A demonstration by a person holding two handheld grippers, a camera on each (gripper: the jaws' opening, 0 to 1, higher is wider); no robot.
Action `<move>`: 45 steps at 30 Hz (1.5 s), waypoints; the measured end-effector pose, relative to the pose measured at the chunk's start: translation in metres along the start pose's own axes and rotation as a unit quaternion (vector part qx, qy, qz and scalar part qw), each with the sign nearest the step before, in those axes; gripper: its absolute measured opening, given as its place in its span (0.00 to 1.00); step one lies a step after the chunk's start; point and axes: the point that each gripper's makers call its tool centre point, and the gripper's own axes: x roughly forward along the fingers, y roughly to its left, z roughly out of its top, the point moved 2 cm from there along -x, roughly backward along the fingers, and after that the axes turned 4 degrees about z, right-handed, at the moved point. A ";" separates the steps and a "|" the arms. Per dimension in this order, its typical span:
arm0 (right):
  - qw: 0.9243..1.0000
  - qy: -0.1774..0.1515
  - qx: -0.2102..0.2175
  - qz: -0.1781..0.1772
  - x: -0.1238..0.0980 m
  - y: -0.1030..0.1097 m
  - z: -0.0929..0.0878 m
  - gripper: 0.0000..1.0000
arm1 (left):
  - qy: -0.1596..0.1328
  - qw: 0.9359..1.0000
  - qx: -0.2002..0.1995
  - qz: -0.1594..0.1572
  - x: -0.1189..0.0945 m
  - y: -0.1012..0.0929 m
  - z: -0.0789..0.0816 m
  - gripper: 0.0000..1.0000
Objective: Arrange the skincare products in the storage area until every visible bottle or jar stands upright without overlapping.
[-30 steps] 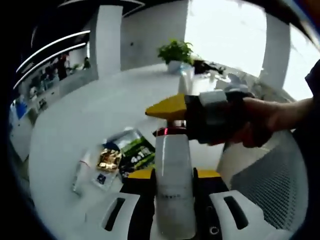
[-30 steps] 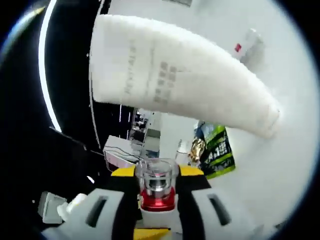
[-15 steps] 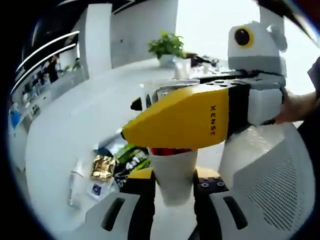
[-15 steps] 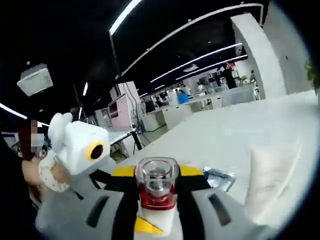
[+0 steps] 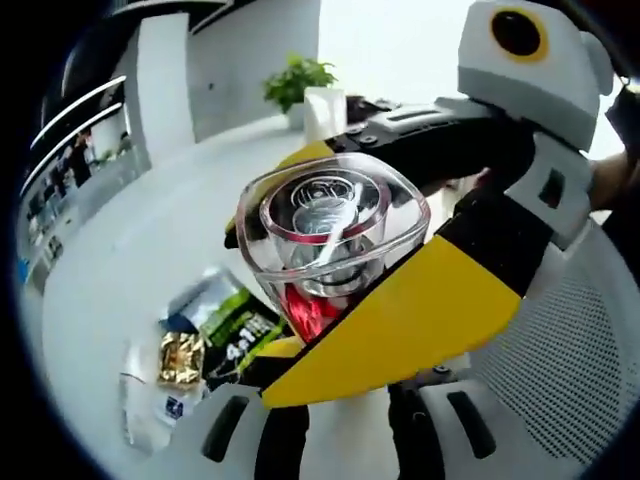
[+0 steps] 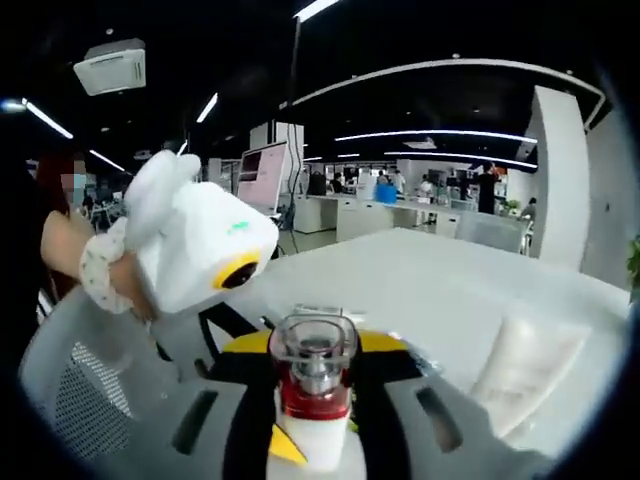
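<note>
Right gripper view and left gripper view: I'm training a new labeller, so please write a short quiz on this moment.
1. True or false: the right gripper is closed on the clear-capped bottle.
2. In the right gripper view, what lies flat on the white table? A) a white tube B) a glass jar C) a pair of scissors
3. In the left gripper view the bottle's cap faces the camera. What colour is the collar just beneath it?

Key: 1 true; 2 A; 3 red.
</note>
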 end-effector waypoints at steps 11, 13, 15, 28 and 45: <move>0.998 0.003 -0.033 0.061 -0.011 0.010 -0.002 0.29 | -0.026 0.997 0.049 -0.049 -0.005 -0.008 -0.007 0.30; 0.995 0.005 -0.046 0.093 -0.012 0.015 -0.002 0.29 | -0.037 0.996 0.033 -0.068 -0.006 -0.013 -0.004 0.35; 0.990 0.005 -0.066 0.127 -0.014 0.020 -0.002 0.29 | -0.046 0.995 0.029 -0.078 -0.007 -0.012 -0.002 0.36; 0.967 0.035 -0.062 0.245 -0.020 0.017 -0.006 0.29 | -0.092 0.984 0.088 -0.126 0.001 -0.018 0.014 0.29; 0.999 0.026 -0.020 -0.007 -0.046 0.004 -0.003 0.41 | -0.112 0.991 0.030 -0.074 0.019 -0.028 0.023 0.28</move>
